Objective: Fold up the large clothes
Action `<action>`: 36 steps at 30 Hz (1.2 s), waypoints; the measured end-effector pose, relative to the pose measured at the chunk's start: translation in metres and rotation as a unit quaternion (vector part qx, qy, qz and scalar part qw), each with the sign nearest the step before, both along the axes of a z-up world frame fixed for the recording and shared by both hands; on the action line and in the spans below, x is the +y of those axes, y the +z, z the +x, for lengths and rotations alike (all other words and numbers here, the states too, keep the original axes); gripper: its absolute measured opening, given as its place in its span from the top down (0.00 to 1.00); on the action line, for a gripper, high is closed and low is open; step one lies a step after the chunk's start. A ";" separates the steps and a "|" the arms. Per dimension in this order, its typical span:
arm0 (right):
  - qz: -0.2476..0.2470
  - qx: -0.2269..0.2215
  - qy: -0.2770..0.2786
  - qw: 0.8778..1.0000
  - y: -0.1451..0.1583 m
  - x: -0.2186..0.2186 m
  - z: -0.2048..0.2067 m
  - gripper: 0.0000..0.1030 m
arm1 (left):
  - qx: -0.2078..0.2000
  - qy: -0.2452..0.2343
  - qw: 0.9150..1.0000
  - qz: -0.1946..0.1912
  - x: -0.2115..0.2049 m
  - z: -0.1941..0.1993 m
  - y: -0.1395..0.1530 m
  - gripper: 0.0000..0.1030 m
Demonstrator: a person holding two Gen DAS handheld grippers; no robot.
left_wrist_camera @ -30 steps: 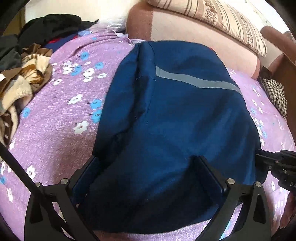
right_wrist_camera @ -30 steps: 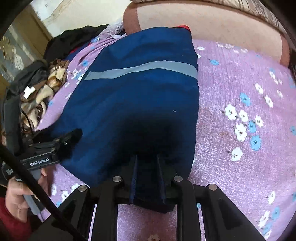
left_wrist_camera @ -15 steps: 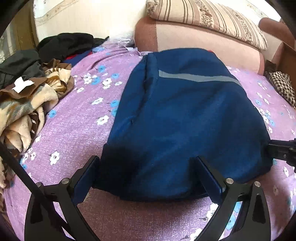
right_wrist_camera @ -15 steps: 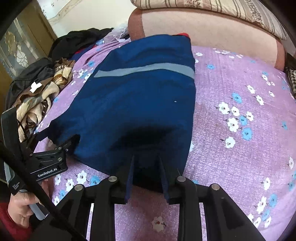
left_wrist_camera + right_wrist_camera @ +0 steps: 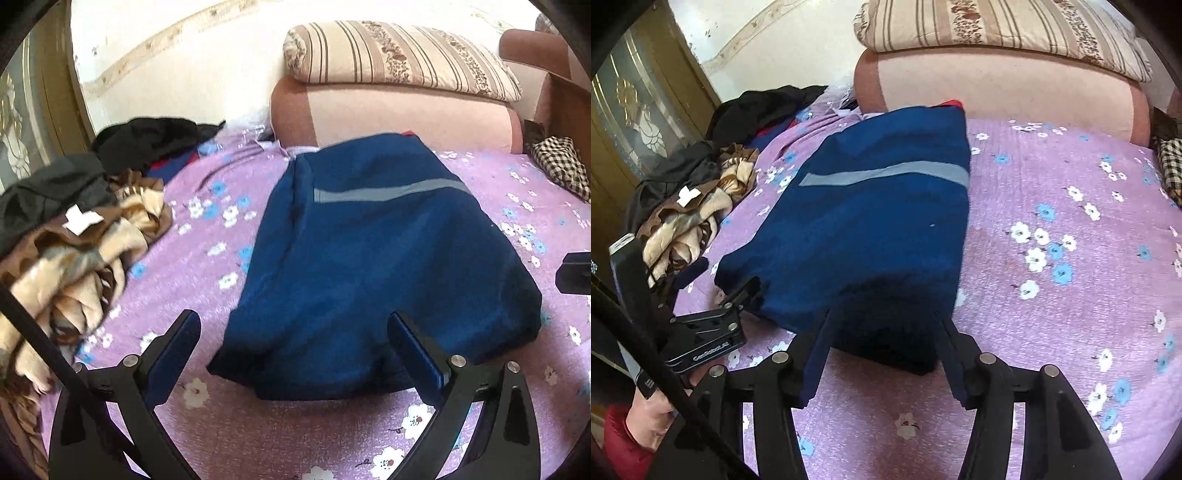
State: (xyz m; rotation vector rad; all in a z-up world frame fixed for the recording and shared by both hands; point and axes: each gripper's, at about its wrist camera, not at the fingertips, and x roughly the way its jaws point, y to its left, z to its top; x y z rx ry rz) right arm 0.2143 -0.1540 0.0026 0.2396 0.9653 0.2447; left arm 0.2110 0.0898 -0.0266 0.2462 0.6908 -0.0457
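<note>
Both tongs have backed off the folded navy garment (image 5: 373, 266) on the bed (image 5: 1071, 314), left tongs (image 5: 291, 354) wide, right tongs (image 5: 882, 354) opening empty; soft, thick cloth, best pinched at its near folded edge.

This is a bedroom in a home. A bed (image 5: 207, 435) covered with a purple sheet printed with white and blue flowers fills most of both views. At the head of the bed stands a padded pink headboard (image 5: 399, 110), and a striped pillow (image 5: 399, 59) lies on top of that headboard. Beside the bed, on its left edge, loose clothes are heaped in a pile (image 5: 74, 236), dark and brown pieces together. Beyond that pile stands a wooden cabinet (image 5: 639, 107) with decorated glass doors, against a plain white wall (image 5: 177, 66).
</note>
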 end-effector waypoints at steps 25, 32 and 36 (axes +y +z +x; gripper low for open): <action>0.230 0.075 0.004 0.970 -0.063 -0.074 0.091 0.22 | 0.274 -0.105 0.890 -0.348 0.098 0.153 -0.037 0.02; 0.266 0.095 0.020 0.959 -0.087 -0.066 0.117 0.17 | 0.289 -0.134 0.877 -0.361 0.066 0.184 -0.044 0.01; 0.272 0.079 0.019 0.959 -0.088 -0.050 0.136 0.04 | 0.302 -0.145 0.860 -0.384 0.046 0.201 -0.049 0.01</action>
